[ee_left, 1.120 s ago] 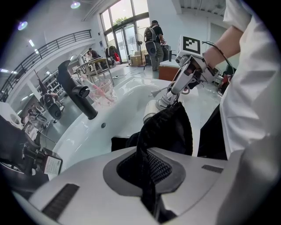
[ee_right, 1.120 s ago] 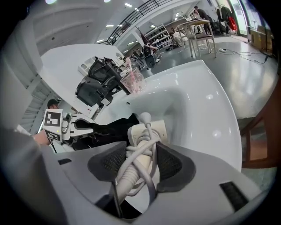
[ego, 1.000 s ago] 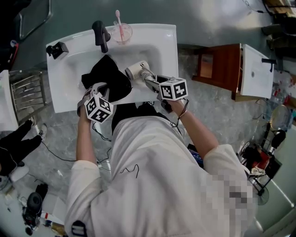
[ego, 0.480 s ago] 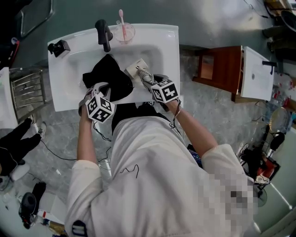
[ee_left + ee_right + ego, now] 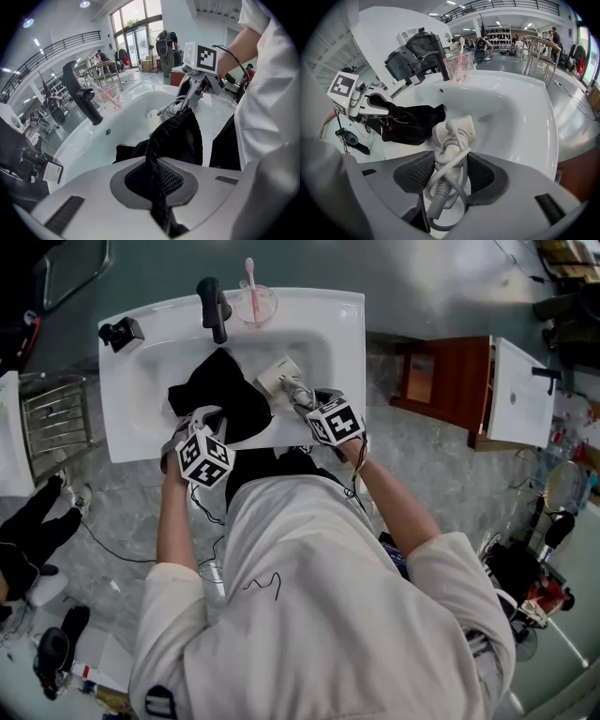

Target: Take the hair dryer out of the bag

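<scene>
A black fabric bag [image 5: 220, 395] lies slumped in the white sink basin. My left gripper [image 5: 202, 418] is shut on its near edge, and the cloth bunches between the pads [image 5: 157, 180]. The white hair dryer [image 5: 279, 379] is outside the bag, over the basin just right of it. Its cord is wound round the handle. My right gripper [image 5: 302, 399] is shut on that handle and cord [image 5: 449, 176], and the dryer's head [image 5: 452, 133] points away from me. In the right gripper view the bag [image 5: 410, 124] lies left of the dryer.
The sink's rim [image 5: 347, 324] carries a black faucet [image 5: 214, 306] at the back, with a clear cup [image 5: 251, 304] holding a pink toothbrush beside it. A small black device [image 5: 120, 332] sits on the back left corner. A wooden cabinet [image 5: 450, 381] stands to the right.
My right gripper has rolled and shifted slightly left with the hair dryer still in it. The left gripper and the bag have stayed put.
</scene>
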`<state>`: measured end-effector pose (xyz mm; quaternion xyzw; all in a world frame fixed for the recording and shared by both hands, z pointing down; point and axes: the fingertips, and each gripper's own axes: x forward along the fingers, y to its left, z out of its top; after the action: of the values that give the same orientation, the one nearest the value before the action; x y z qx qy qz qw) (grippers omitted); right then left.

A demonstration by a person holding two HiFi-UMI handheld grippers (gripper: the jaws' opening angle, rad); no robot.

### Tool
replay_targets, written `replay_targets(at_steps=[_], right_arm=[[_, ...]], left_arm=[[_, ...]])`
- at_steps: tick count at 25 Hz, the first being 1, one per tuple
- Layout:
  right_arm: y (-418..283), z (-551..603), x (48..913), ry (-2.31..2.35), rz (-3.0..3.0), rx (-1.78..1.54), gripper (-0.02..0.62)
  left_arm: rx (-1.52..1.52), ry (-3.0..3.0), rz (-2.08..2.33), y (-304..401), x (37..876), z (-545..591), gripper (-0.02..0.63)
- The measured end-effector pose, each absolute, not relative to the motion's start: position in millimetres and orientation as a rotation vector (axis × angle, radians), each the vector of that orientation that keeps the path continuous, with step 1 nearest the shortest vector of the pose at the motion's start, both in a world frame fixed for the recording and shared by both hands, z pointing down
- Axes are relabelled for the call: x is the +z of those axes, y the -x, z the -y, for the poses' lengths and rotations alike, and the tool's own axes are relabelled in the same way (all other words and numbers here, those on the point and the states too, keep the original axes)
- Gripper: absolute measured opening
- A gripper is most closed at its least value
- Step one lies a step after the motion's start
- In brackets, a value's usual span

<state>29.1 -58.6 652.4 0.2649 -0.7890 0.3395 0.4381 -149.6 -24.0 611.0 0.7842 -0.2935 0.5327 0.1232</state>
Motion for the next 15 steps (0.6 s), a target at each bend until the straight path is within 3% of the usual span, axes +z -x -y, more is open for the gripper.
replay_targets(at_steps=[15], right_arm=[[-31.7,62.1,656.3,-0.628,1.888,0.776,0.213]], left_arm=[[1.53,-2.27,0.873,148.6,613.1,23.6,0.029]])
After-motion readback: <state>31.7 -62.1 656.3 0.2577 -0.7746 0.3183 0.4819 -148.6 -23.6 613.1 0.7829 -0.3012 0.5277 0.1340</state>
